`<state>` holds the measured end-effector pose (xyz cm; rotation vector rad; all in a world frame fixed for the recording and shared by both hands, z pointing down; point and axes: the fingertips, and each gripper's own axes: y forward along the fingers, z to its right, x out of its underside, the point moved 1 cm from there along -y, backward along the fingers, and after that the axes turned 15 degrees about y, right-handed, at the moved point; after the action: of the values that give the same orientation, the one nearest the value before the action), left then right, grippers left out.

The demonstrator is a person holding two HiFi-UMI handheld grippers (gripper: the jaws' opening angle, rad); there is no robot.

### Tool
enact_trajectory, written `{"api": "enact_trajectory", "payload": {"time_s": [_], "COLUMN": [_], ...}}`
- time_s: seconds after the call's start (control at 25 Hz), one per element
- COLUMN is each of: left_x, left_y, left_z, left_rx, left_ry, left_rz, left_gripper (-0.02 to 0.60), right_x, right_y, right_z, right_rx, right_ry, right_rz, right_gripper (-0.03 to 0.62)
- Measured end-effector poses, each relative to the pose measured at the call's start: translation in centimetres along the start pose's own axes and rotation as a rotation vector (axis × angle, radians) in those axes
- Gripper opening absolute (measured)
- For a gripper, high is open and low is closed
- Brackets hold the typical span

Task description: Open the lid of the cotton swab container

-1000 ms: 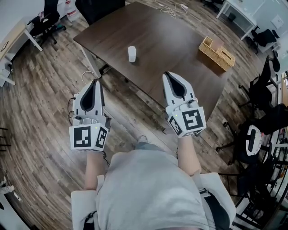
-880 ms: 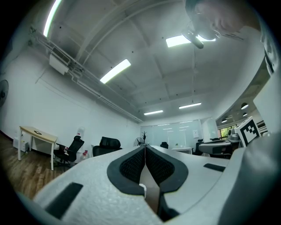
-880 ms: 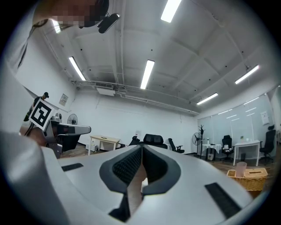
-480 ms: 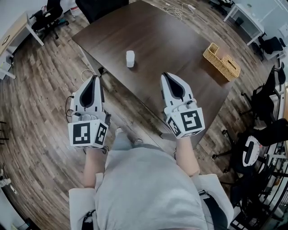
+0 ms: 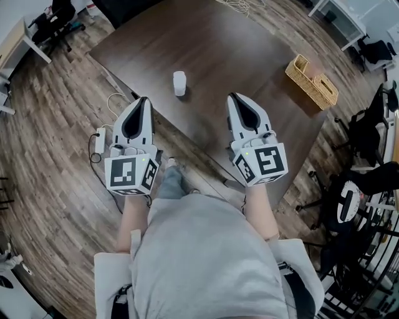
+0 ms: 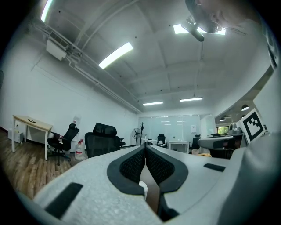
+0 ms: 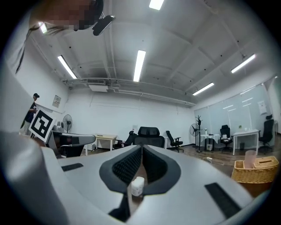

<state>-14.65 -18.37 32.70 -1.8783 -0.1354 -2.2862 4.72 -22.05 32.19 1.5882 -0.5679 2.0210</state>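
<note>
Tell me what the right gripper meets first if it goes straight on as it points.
Probably the white container on the table. It stands almost dead ahead of the right gripper, whose jaws are shut, but it looks lower, so the gripper might pass over it.

A dark brown worktop (image 5: pixel 249 56) stands on a wood-plank floor (image 5: pixel 50 162). A wicker basket (image 5: pixel 313 82) sits near the worktop's right edge, and a white cable (image 5: pixel 240 6) lies at its far end. A white power strip (image 5: pixel 100 140) lies on the floor beside the worktop's near-left edge. At the upper left, a black office chair (image 5: pixel 57 14) stands by a pale desk (image 5: pixel 15 47).
</note>
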Motion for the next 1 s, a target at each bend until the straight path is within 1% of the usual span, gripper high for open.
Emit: {"api": "enact_trajectory", "payload": {"time_s": [0.28,0.4,0.6,0.8,0.84,0.96,1.0], "left_x": [6.0,8.9,14.6,19.3,20.1,21.9,22.3], "left_y": [5.2,7.0,9.4,10.7,11.0,11.9,12.2], "left_z": [-0.9,-0.8,0.7,2.6,2.9,4.1,4.5], "left_rx": [0.052,0.077,0.167,0.244,0.255,0.285,0.294], "left_ry": [-0.011,-0.003,-0.007,-0.019,-0.021,-0.032,-0.035], "left_rz": [-0.119,-0.174,-0.287,-0.387,-0.403,-0.446,-0.459], "left_gripper": [0.011,0.011,0.011,0.016,0.028,0.108,0.126], "right_x": [1.1,1.7,3.1,4.4,4.5,4.7,4.8], "right_y": [4.5,6.0,7.7,8.2,8.3,8.1,7.9], "right_z": [1.4,2.0,3.0,3.8,4.0,4.6,4.9], "right_rx": [0.049,0.075,0.126,0.176,0.185,0.210,0.220], "right_ry": [0.029,0.034,0.046,0.047,0.046,0.039,0.037], "right_rz": [-0.031,-0.052,-0.091,-0.125,-0.131,-0.146,-0.151], "right_gripper": [0.017,0.017,0.017,0.017,0.017,0.017,0.017]}}
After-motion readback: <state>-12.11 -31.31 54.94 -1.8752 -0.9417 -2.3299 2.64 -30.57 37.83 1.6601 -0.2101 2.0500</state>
